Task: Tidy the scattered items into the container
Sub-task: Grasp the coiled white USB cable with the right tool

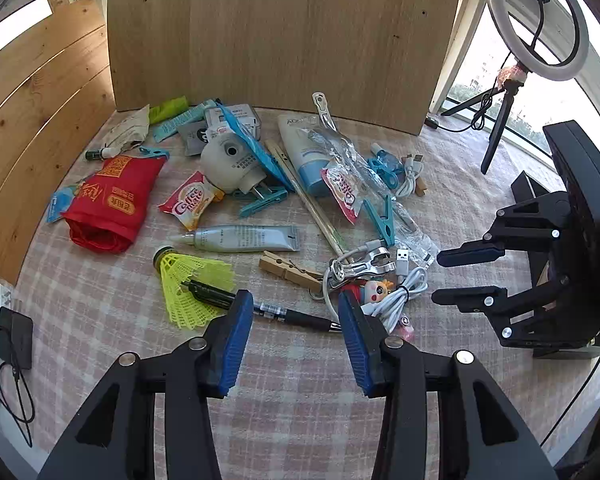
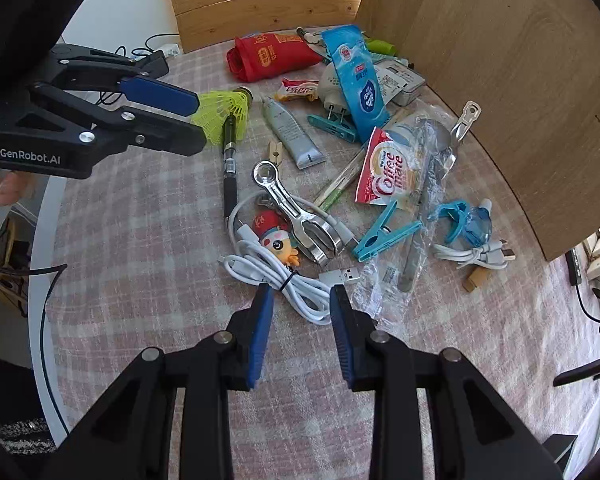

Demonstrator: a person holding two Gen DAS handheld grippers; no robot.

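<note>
On the checked tablecloth [image 1: 100, 300] the clutter lies scattered. Farthest left is the red pouch [image 1: 112, 204], then the yellow shuttlecock [image 1: 188, 280] with the black pen [image 1: 276, 312] lying across its skirt. The left gripper [image 1: 296, 312] hovers over that pen with its blue pads spread and nothing pinched. The pen's barrel shows in the gap between them, its tip close by the right-hand pad (whether a pad touches it cannot be told).

Next come the silver tube [image 1: 244, 238], a wooden clothespin [image 1: 288, 272] and the metal clamp [image 2: 296, 216]. The bundled white USB cable [image 2: 284, 280] lies just ahead of the right gripper [image 2: 300, 300]. Its fingers are also parted and empty, with a loop of the cable showing between the tips. Further right sit a blue clothespin [image 2: 384, 232] and a clear plastic wrapper [image 2: 384, 280].
</note>
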